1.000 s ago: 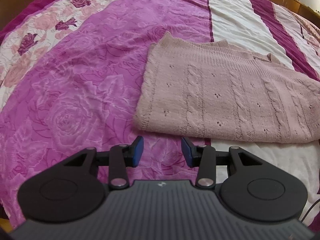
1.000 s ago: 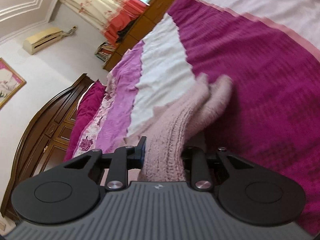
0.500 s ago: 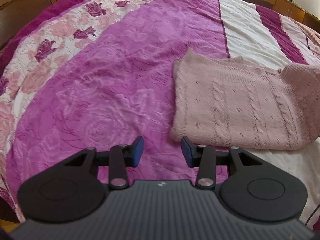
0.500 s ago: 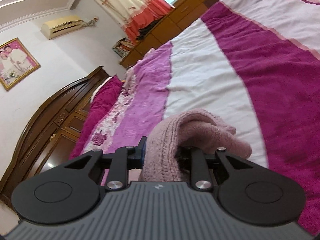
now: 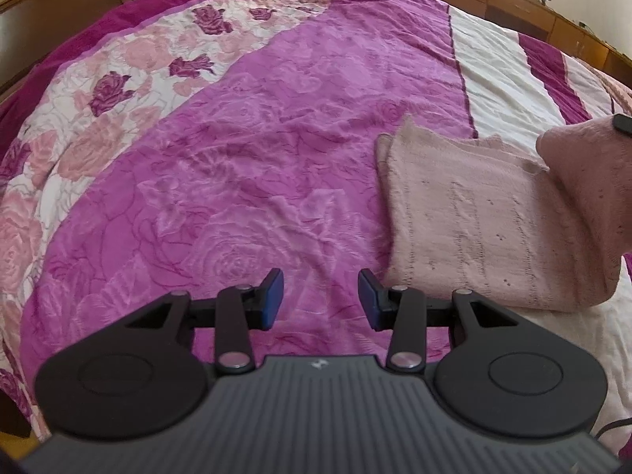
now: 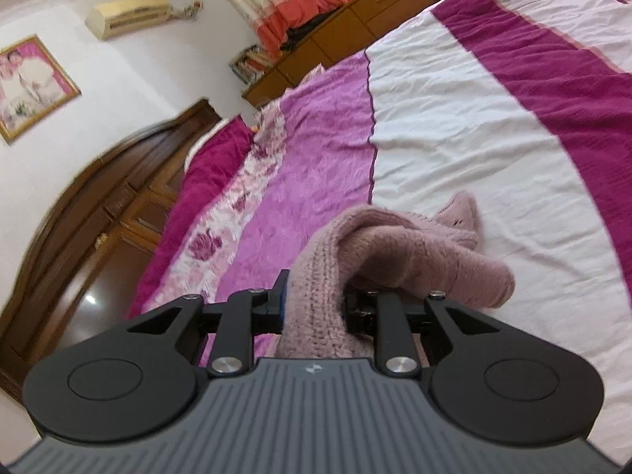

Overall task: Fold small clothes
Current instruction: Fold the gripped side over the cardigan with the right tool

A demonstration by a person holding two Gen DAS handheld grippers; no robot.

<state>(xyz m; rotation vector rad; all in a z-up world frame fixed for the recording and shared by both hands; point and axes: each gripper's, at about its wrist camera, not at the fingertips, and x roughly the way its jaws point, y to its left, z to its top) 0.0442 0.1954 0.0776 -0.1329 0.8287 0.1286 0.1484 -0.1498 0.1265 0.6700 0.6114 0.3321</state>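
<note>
Garment: pink cable-knit sweater [image 5: 486, 233], folded, lying on the bed across the seam where the magenta rose panel meets the white stripe.
Raised portion: the garment's right end is lifted off the bed into a hanging fold at the right edge of the left wrist view; the rest lies flat.
Right gripper [image 6: 316, 308]: pinching a thick bunch of the sweater [image 6: 316, 276] between its fingers; knit fills the gap and drapes forward over the right finger.
Right gripper seen from the left camera: a dark tip at the top of the raised fold; no more of it in view.
Left gripper [image 5: 320, 300]: blue pads spread apart, nothing between them, hovering over the magenta panel just beside the sweater's near left corner, not touching it.
Bedspread [image 5: 245, 181]: magenta rose-embossed panel, pink floral band to its left, white and dark magenta stripes to its right.
Surroundings: wooden headboard [image 6: 91, 213], framed picture [image 6: 31, 87], wall air conditioner [image 6: 130, 14], orange and cream curtain [image 6: 284, 4].
</note>
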